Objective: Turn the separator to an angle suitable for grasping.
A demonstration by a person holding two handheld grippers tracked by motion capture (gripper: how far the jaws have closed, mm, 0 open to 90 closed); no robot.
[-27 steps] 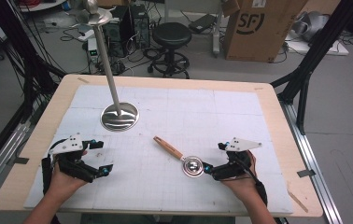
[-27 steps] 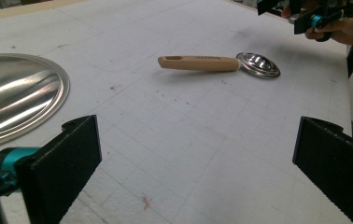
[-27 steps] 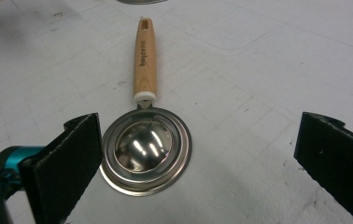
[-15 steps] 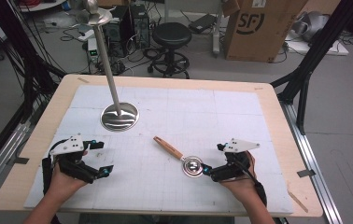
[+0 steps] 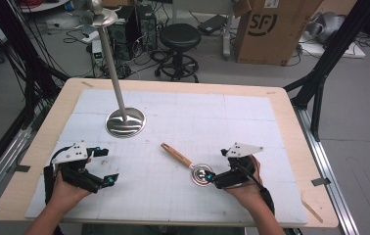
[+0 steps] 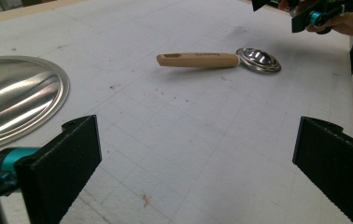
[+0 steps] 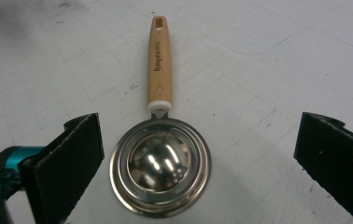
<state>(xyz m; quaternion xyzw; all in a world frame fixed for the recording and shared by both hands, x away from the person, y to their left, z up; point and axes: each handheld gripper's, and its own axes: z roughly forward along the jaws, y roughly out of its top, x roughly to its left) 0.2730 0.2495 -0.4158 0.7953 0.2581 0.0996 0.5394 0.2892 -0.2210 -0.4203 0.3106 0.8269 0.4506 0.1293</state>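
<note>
While both grippers' fingers gape empty: one scoop (image 5: 193,166), one stand (image 5: 125,122), on table (image 5: 281,105).

Each hand carries a black gripper: the left gripper (image 5: 104,166) and the right gripper (image 5: 217,167) share the same build, a dark angular frame topped by a pale grey three-cornered plate dotted with small dark fasteners. Teal-blue fittings mark the joints near the jaws, plain in the left gripper view, where a turquoise collar sits behind one broad, flat, matt-black jaw. A black cable loops from the right gripper back over the right hand (image 5: 244,186). A black strap or cuff wraps each wrist, at the left hand (image 5: 65,188) too. The forearms are bare, with no sleeves showing.
</note>
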